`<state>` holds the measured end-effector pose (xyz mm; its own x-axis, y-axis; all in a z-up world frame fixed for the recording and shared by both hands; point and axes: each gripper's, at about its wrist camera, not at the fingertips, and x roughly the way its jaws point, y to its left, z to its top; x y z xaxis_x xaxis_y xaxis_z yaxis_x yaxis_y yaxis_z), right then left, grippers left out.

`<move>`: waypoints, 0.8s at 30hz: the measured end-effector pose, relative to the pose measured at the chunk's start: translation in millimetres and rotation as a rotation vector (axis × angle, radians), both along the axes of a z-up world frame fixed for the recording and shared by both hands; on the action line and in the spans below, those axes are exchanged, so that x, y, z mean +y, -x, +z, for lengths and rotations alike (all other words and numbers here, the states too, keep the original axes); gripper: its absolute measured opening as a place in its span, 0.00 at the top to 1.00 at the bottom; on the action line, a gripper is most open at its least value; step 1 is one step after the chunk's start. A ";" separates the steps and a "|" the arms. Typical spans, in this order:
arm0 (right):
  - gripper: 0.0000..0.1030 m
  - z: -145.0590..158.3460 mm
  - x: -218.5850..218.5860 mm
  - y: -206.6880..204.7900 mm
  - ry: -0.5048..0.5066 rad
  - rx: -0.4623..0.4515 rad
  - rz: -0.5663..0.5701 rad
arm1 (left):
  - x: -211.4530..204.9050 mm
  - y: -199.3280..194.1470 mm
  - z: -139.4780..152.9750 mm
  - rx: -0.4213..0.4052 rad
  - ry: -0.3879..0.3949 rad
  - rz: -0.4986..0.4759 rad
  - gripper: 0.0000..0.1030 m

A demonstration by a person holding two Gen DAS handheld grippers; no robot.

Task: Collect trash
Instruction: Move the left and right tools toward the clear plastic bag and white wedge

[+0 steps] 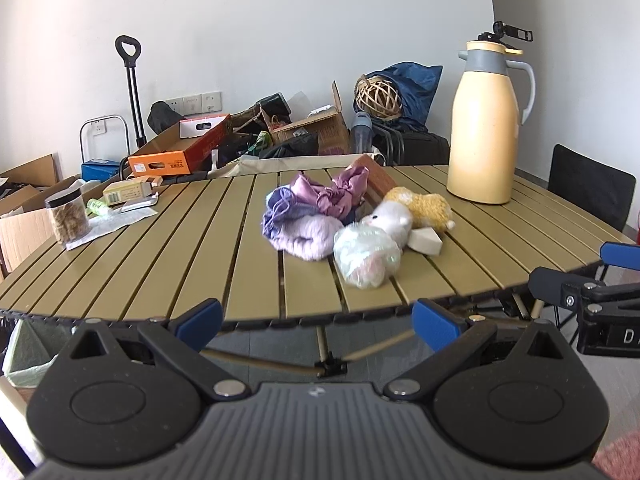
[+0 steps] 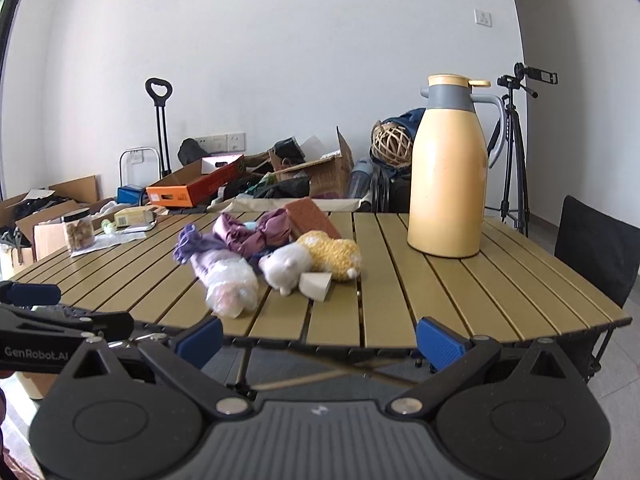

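Left tool [image 1: 316, 320] nearest, jaws wide apart, empty, just off near edge of surface [image 1: 160, 248]. Right tool [image 2: 320, 336] same: wide, nothing held. On surface, left to right: snack jar [image 1: 67, 216] at left edge, crumpled plastic bag [image 1: 366, 258] near front edge w/ purple cloth [image 1: 304, 216] & plush toys [image 1: 416, 208], thermos [image 1: 486, 128] by far right edge.
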<state>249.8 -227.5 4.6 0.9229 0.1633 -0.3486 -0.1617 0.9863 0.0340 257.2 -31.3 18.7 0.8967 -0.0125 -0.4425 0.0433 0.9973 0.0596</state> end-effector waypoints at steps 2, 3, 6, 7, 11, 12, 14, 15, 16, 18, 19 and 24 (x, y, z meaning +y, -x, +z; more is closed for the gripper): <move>0.00 -1.7 -0.4 -12.3 0.003 -0.016 0.002 | -3.2 -13.7 -1.9 -0.002 -0.002 0.002 0.00; 0.00 -2.2 -0.5 -19.2 0.003 -0.020 0.002 | -4.1 -20.2 -2.5 -0.005 -0.002 0.003 0.00; 0.00 -4.9 -4.1 -38.0 -0.007 -0.033 0.006 | -9.1 -40.1 -5.9 -0.004 -0.003 0.005 0.00; 0.00 -5.7 -6.3 -44.8 -0.012 -0.036 0.004 | -10.6 -46.2 -7.3 -0.001 -0.002 0.004 0.00; 0.00 -9.1 -11.9 -70.0 -0.006 -0.044 -0.008 | -17.8 -67.9 -10.9 0.010 -0.005 0.000 0.00; 0.00 -10.1 -13.4 -76.3 -0.002 -0.043 -0.011 | -20.4 -73.9 -10.8 0.012 -0.006 -0.001 0.00; 0.00 -10.3 -16.3 -87.9 -0.002 -0.039 -0.011 | -24.6 -83.5 -11.1 0.011 -0.008 -0.005 0.00; 0.00 -10.0 -17.6 -93.4 -0.002 -0.040 -0.007 | -27.4 -87.9 -11.0 0.009 -0.012 -0.006 0.00; 0.00 -10.0 -18.7 -98.7 0.000 -0.042 -0.005 | -30.3 -92.6 -11.6 0.010 -0.016 -0.004 0.00; 0.00 -11.4 -21.4 -109.1 0.005 -0.049 -0.012 | -35.4 -101.5 -13.4 0.009 -0.016 0.000 0.00; 0.00 -11.9 -22.5 -113.1 0.001 -0.049 -0.017 | -37.6 -105.9 -15.6 0.010 -0.014 0.006 0.00; 0.00 -18.7 -40.9 -129.8 -0.099 -0.028 -0.052 | -49.7 -129.9 -29.9 0.031 -0.026 0.036 0.00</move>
